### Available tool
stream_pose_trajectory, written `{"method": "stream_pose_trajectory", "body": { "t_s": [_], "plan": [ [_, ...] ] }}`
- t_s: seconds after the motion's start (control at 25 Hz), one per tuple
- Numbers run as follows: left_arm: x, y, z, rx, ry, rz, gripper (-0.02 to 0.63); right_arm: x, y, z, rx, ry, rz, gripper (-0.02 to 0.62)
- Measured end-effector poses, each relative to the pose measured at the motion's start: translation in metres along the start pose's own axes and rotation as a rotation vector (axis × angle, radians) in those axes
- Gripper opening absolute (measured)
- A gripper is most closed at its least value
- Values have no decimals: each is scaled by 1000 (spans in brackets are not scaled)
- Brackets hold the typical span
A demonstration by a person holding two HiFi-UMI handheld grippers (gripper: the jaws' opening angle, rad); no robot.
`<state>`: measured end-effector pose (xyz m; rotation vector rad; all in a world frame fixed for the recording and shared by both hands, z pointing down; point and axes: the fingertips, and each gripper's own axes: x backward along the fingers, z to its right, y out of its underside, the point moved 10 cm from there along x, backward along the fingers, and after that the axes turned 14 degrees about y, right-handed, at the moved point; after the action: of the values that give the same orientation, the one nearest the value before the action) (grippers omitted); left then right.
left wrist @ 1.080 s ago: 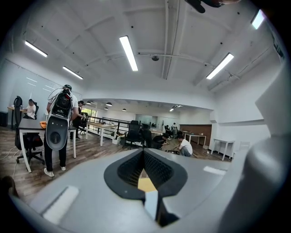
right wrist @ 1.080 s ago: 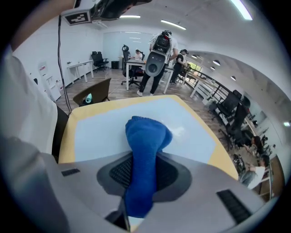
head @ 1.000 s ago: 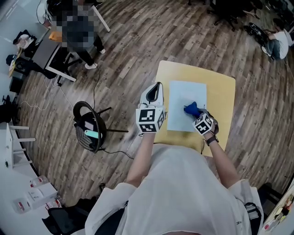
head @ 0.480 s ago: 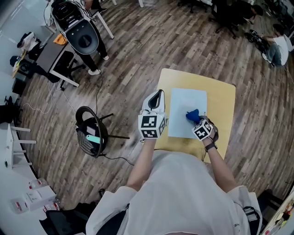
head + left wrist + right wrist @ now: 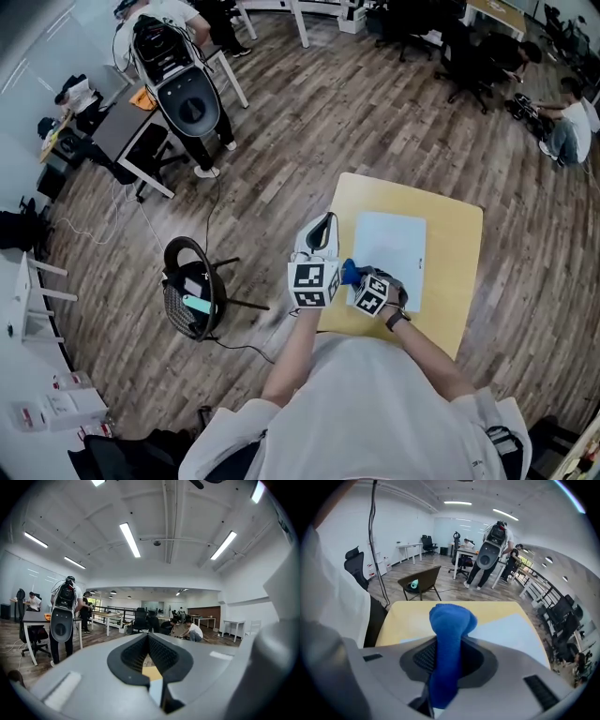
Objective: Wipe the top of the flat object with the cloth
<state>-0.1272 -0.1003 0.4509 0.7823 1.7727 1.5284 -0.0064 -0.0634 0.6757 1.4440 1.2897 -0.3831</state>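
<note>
Two grippers meet at the yellow table [image 5: 455, 244]. The right gripper [image 5: 449, 651] clamps a blue cloth [image 5: 451, 618] between its jaws, at the near left corner of the pale blue flat object [image 5: 394, 248] lying on the table; whether the cloth touches it is unclear. The left gripper [image 5: 149, 641], jaws closed on nothing, hovers at the table's left edge. A black chair [image 5: 192, 300] holds a teal item [image 5: 197, 304], too small to identify.

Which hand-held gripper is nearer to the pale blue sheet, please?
Right. The right hand-held gripper is at the sheet's near left corner; the left hand-held gripper is beside its left edge.
</note>
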Motion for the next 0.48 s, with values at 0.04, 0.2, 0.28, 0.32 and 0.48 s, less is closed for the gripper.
{"method": "stream_pose_trajectory", "body": {
  "t_s": [0.04,0.2,0.28,0.32,0.48],
  "plan": [
    [0,1,0,0,2,-2,3,0,2,2,-17,-5,4,97],
    [-1,4,4,-3,15,-7,3,7,20,11,-93,5,10,98],
    [-4,6,8,-5,27,-8,3,15,37,15,-125,25,-9,98],
    [-6,6,10,-5,36,-8,3,19,46,18,-143,37,-23,98],
    [-15,7,18,-4,68,-3,3,38,86,29,-217,91,-86,98]
  ]
}}
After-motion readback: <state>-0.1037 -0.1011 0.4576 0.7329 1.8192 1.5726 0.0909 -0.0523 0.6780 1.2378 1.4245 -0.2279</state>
